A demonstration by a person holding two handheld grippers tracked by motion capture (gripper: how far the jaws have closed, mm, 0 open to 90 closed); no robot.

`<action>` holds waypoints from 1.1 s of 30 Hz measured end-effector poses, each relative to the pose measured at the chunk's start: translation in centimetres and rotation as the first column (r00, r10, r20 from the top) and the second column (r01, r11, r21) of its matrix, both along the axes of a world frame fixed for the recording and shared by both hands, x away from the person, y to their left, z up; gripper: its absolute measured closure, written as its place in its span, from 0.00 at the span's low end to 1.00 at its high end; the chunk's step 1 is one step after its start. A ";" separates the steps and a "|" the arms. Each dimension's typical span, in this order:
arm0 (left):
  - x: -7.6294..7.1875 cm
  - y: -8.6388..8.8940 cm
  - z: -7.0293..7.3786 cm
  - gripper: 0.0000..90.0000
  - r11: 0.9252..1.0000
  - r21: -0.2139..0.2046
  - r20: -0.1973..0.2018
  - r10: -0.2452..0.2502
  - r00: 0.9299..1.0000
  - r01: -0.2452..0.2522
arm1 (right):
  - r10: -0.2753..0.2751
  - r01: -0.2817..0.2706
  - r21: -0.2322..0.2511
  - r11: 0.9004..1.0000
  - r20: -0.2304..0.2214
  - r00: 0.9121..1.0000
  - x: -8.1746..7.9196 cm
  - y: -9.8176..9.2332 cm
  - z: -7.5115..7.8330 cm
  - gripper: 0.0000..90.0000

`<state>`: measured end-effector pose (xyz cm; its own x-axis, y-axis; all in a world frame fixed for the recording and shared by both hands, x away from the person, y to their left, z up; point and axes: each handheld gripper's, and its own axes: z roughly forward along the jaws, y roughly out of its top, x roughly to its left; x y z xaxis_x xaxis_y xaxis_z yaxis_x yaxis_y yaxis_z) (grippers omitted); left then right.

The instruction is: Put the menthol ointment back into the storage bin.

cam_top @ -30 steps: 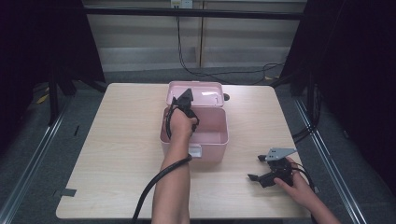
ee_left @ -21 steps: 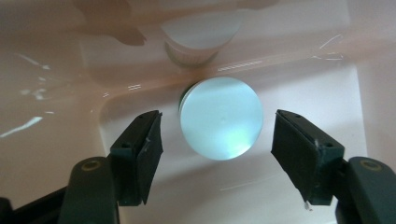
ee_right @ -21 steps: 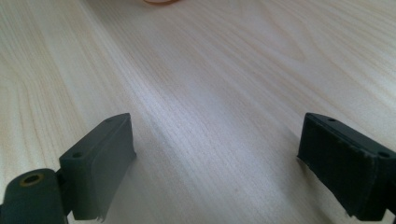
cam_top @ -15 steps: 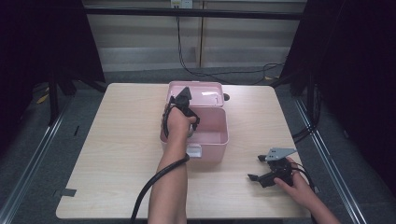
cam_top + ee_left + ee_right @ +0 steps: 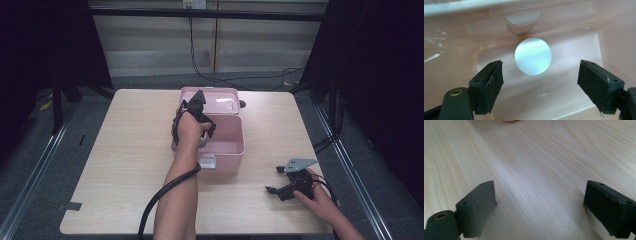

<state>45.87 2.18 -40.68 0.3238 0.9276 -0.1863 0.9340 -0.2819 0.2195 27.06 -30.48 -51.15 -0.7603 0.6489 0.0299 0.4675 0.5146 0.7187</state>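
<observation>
A pink plastic box stands open at the table's middle, its lid tilted back. My left gripper points down into it, held by a hand. Its jaws have just been opening and now stand wide apart. In the left gripper view a pale round disc lies on the box floor, just beyond my left gripper and untouched by the pads. A dim round shape shows on the wall behind it. My right gripper rests open on the table at the front right, nothing between its jaws.
The box has a white latch on its front wall. Light wooden tabletop spreads to the left and front of the box. A cable trails from the left gripper along the forearm. Dark frame posts and cables stand beyond the far edge.
</observation>
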 end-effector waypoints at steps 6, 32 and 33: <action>-0.2 -0.2 0.8 0.21 1.000 -0.001 -0.004 0.001 1.000 -0.001 | 0.000 0.000 0.000 1.000 0.000 1.000 0.0 0.0 0.0 0.11; -1.3 1.5 5.2 0.20 0.999 -0.004 -0.048 -0.038 0.998 0.038 | 0.001 -0.001 -0.001 1.000 0.000 1.000 0.0 0.0 0.0 0.11; -1.4 1.6 5.3 0.21 0.999 -0.006 -0.048 -0.039 0.998 0.039 | 0.002 -0.002 -0.001 1.000 0.000 1.000 0.0 0.0 0.0 0.11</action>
<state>44.49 3.75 -35.35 0.3504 0.9133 -0.2076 0.9318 -0.3175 0.1758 27.06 -30.49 -51.16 -0.7613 0.6477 0.0293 0.4667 0.5161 0.7182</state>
